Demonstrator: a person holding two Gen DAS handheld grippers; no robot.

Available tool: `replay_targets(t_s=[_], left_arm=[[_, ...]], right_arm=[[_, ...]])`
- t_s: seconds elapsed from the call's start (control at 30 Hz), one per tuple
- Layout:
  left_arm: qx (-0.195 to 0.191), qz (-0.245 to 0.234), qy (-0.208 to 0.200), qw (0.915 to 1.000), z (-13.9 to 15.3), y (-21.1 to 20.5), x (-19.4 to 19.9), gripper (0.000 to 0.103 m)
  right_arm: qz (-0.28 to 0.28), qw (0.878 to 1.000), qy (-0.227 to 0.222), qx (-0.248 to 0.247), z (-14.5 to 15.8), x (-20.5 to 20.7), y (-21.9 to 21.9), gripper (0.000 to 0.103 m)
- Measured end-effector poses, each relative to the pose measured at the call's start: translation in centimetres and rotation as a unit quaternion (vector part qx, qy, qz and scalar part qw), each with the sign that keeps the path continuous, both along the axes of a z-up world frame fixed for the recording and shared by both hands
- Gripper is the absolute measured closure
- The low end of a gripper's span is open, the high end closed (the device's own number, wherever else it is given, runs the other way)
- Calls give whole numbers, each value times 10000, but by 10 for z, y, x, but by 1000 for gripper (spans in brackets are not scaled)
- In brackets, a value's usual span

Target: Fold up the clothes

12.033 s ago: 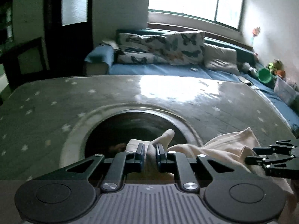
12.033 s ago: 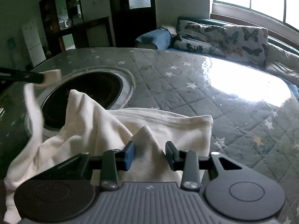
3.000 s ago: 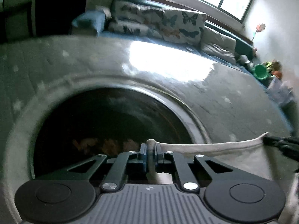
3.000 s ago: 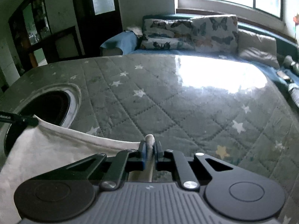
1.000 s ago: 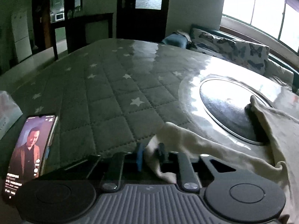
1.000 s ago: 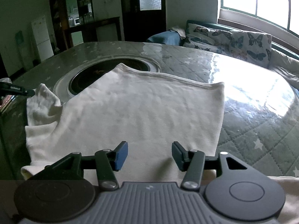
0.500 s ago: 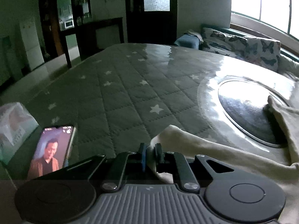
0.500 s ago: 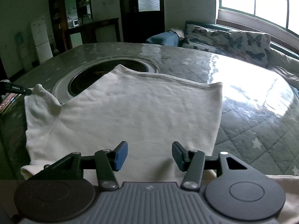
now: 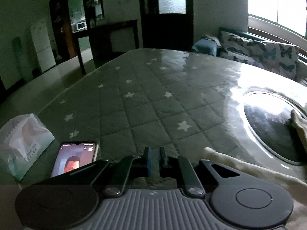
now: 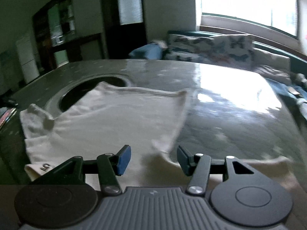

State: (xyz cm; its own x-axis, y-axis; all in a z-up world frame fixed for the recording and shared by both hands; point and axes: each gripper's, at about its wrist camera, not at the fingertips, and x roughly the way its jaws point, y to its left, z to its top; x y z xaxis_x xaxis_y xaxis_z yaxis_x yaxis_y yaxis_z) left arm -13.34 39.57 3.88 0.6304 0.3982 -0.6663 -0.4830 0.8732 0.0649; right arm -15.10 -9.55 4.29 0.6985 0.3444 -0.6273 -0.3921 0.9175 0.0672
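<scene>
Cream shirt looks light, limp, non-slip; best pinched at a hem corner or sleeve edge. Left gripper jaws nearly closed with nothing visible between them; right gripper jaws wide, empty above the cloth.

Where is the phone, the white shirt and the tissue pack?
phone (image 9: 76, 158), left wrist view, on its lit screen.
white shirt (image 10: 119, 118), right wrist view, on the flat middle of the cloth.
tissue pack (image 9: 23, 141), left wrist view, on its plastic front.
</scene>
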Motion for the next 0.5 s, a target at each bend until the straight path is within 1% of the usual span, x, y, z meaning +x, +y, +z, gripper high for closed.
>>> replay_targets(t_s=[0.03,0.17,0.27,0.37,0.5], left_arm=[[-3,-64,3,10000,2,-5,0,92],[50,-401,-16,9992,8,-31,0,79],[33,-759,-72,9971,12,-55,1,78],[31,-1275,-92,9918,15,-86,1,75],[-83,-1990,-143,9799,19,-129,-1,68]], right_arm=[[-135,9999,-16,-8,1,-2,-9,49],[-818,9966,-75,-26,1,-9,-52,49],[-1287,9916,-103,-41,-2,-7,-78,49],[-1776,9841,-87,-41,-8,3,-108,49],[-2062,9785,-22,-49,-17,21,-130,50]])
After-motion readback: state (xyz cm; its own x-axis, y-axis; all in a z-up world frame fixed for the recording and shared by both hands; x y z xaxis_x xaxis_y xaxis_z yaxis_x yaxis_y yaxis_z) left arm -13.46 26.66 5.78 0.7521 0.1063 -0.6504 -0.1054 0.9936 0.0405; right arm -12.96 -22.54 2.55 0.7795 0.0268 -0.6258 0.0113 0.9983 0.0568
